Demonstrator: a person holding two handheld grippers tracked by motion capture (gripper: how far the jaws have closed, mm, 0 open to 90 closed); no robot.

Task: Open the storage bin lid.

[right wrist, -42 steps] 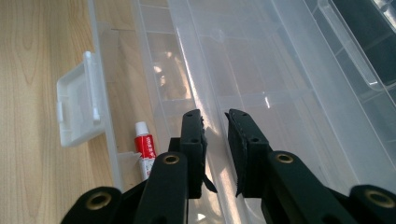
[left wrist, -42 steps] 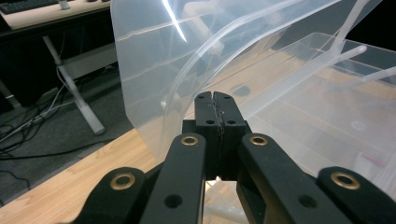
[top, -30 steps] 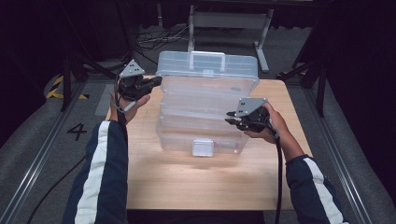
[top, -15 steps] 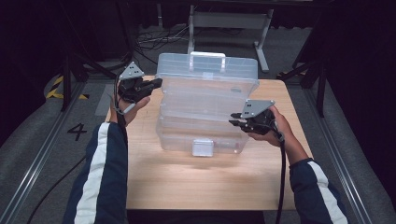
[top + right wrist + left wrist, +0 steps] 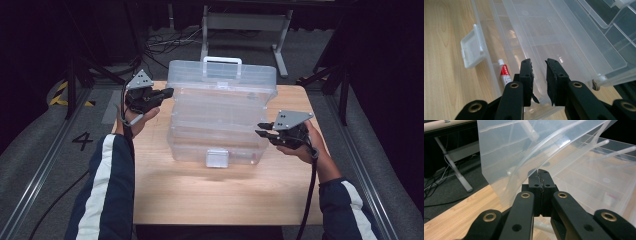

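A clear plastic tiered organiser box (image 5: 222, 117) stands fanned open at the centre of the wooden table (image 5: 210, 195), its latch (image 5: 217, 157) at 6 o'clock and its carry handle (image 5: 222, 61) at 12 o'clock. The left gripper (image 5: 167, 92), at 10 o'clock of the box, has its jaws pressed together at the lid edge; whether they pinch that edge cannot be told. The right gripper (image 5: 260, 129), at 4 o'clock, holds its jaws narrowly parted beside a tray rim, and the thin walls probably flex and feel slick, so the stiffer rims or handle suit gripping.

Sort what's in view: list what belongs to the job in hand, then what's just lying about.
In the job:
- clear plastic organizer box, opened in tiers
- left gripper, shut on the box's lid edge
- right gripper, jaws apart at the box's side
- wooden table

Just lying about:
- small red-and-white tube in the bottom tray
- metal stand and floor cables behind the table
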